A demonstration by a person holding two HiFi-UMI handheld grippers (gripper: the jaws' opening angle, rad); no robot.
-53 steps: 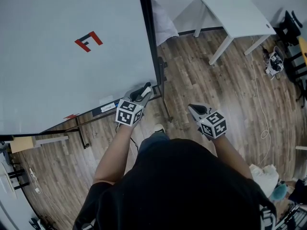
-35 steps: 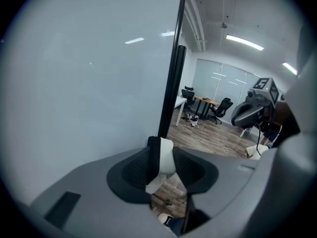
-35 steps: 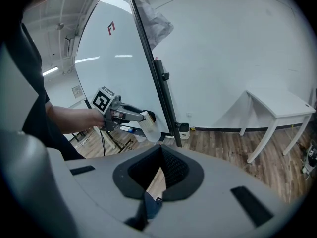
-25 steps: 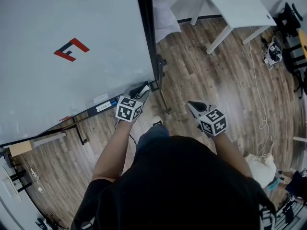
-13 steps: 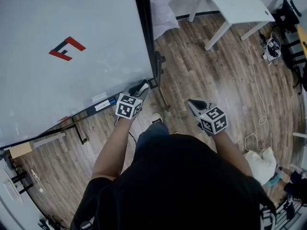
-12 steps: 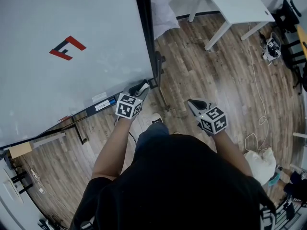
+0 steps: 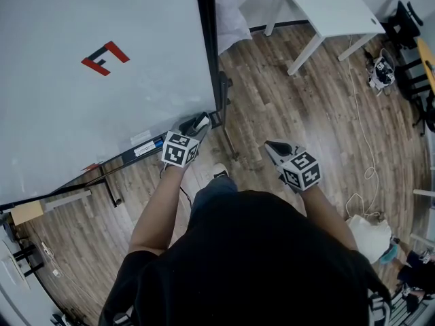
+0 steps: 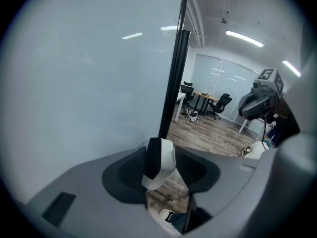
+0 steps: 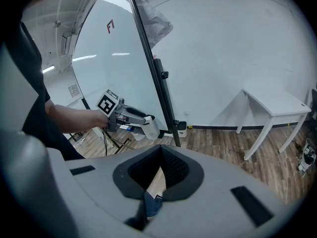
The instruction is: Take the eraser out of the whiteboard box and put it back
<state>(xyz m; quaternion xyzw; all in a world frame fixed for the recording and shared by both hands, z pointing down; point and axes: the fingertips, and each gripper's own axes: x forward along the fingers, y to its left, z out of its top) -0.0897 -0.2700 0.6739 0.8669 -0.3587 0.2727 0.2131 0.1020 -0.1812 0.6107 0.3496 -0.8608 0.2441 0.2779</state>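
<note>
- Eraser (image 8: 159, 163) stands between the jaws of the left gripper (image 7: 195, 124), which are opening, at the lower right corner of the whiteboard (image 7: 102, 100).
- It is by the right end of the whiteboard box (image 7: 146, 149). If it lies past that end, letting go would likely drop it to the wood floor (image 7: 285, 107).
- It looks tilted between the pads, so it may topple over the box's front edge.
- Right gripper (image 7: 275, 148) hangs well apart, jaws together on nothing, too far off to catch it.
</note>
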